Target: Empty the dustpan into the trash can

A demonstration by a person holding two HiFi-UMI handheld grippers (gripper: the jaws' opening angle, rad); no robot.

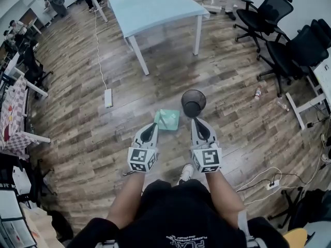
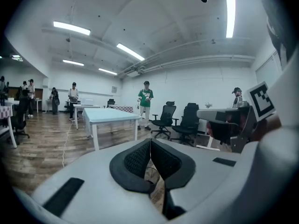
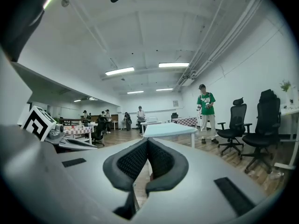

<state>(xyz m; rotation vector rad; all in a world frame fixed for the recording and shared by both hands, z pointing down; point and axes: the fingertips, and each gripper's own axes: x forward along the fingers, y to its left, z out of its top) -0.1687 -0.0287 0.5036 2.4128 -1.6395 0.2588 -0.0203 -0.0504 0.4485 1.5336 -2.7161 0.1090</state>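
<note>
Green dustpan point(image 1: 167, 119) at twelve o'clock, bin point(image 1: 193, 102) at one: pickup not begun. My left fingers point(image 1: 149, 133) and right fingers point(image 1: 200, 130) are pinched together, empty; they must open first.

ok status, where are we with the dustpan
Left gripper and right gripper shut, both empty. Dustpan on the floor beside the trash can, untouched. Power strip off to the left, not in the way.
</note>
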